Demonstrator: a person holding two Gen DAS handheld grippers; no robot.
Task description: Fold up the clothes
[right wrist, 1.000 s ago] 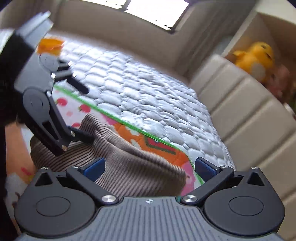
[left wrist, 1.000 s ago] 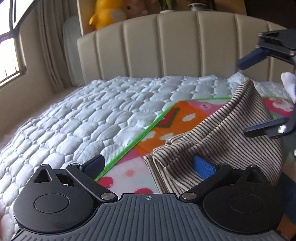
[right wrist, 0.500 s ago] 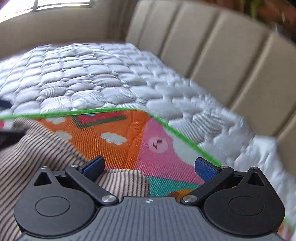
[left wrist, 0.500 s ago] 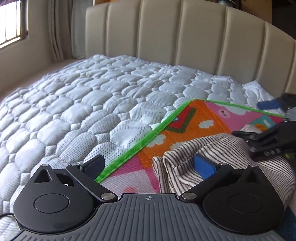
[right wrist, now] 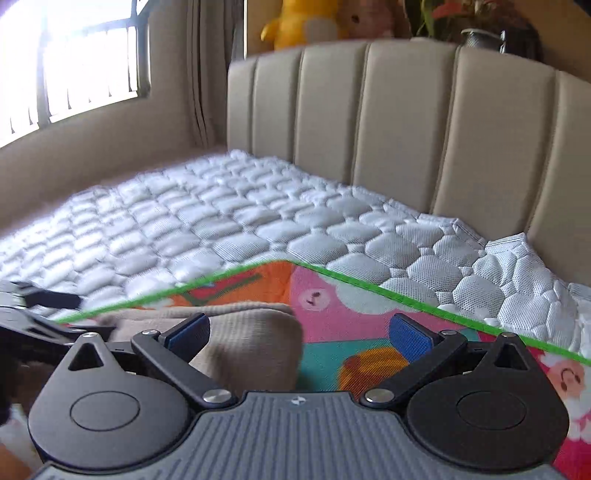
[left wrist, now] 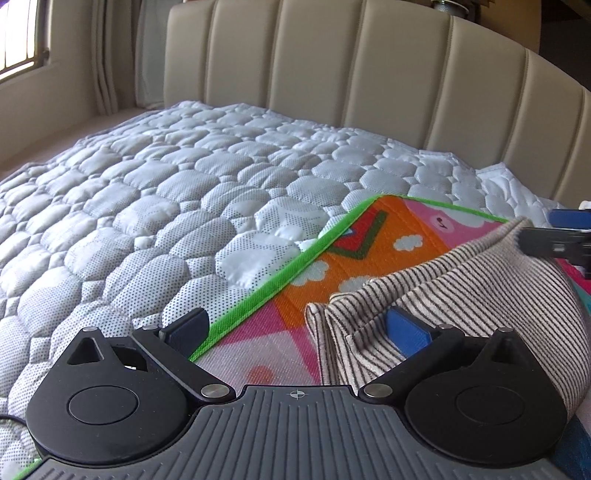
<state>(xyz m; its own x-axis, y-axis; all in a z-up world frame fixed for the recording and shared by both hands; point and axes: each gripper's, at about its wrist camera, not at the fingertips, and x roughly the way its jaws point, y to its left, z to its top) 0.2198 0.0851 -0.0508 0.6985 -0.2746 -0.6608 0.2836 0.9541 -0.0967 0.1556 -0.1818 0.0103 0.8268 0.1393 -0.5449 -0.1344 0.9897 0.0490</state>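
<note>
A beige garment with thin dark stripes [left wrist: 461, 295] lies bunched on a colourful play mat [left wrist: 373, 254] on the bed. My left gripper [left wrist: 295, 328] is open, its right blue pad against the garment's near edge. My right gripper [right wrist: 299, 332] is open, low over the mat, with the garment [right wrist: 251, 339] between its fingers, nearer the left pad. The right gripper's fingers [left wrist: 554, 243] show at the right edge of the left wrist view, touching the garment's far end. The left gripper [right wrist: 33, 314] shows at the left edge of the right wrist view.
The mat has a green border [right wrist: 424, 299] and lies on a white quilted mattress cover [left wrist: 184, 206]. A beige padded headboard [right wrist: 406, 129] stands behind. Stuffed toys [right wrist: 299, 22] sit on the ledge above it. A window [right wrist: 74, 62] is at left.
The garment, lifted a second ago, has come down onto the mat. Both grippers have dropped low. The right gripper has swung round to face the headboard.
</note>
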